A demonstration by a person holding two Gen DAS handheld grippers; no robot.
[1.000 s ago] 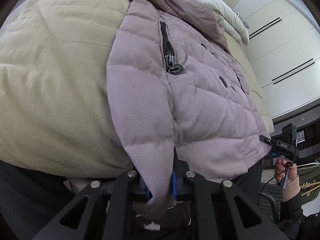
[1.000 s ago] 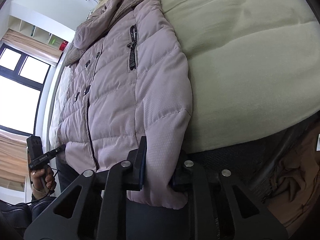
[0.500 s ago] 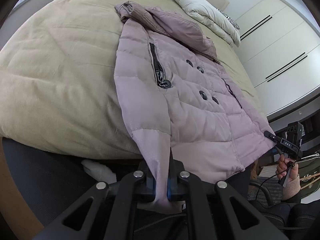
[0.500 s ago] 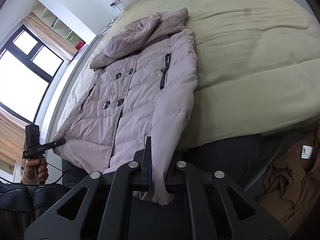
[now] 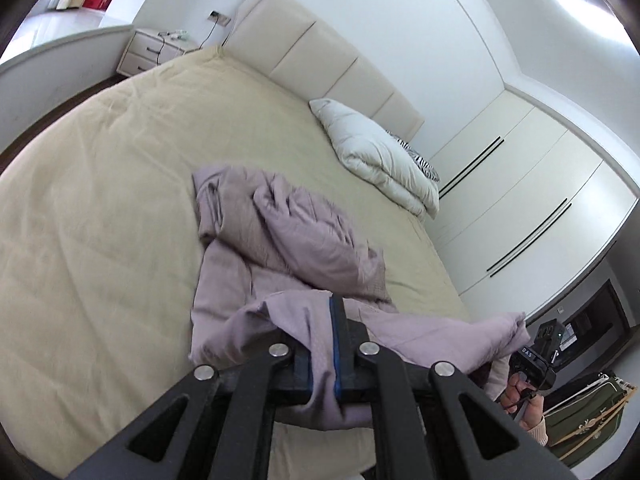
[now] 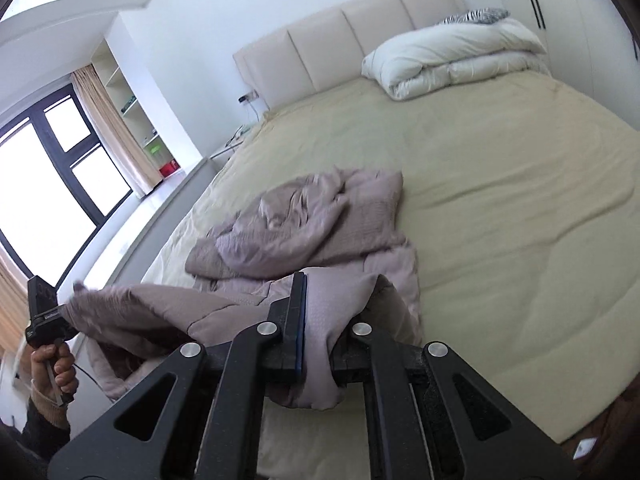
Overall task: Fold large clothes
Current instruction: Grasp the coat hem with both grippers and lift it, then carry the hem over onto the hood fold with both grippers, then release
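Mauve jacket [image 5: 288, 248]: we've got it by both sleeve ends, bottom half lifted clear of bed [image 5: 100, 200], collar end bunched & resting on the cover, mid-bed.
L gripper [image 5: 322, 344]: we hold it clamped tight on one sleeve cuff; fabric fills the slot betw the blue-edged pads, cuff tip hangs out below.
R gripper [image 6: 316, 332]: same deal, we pinch the other cuff, cloth squeezed betw the pads & draping over the right one.
R hand [image 5: 520, 404]: seen from L cam at lower right w/ its gripper, jacket stretched across to it.
L hand [image 6: 52, 368]: seen from R cam at lower left, hem edge pulled up beside its gripper.
Duvet [image 6: 452, 60]: folded, white, by headboard [image 6: 360, 40], well apart from jacket.
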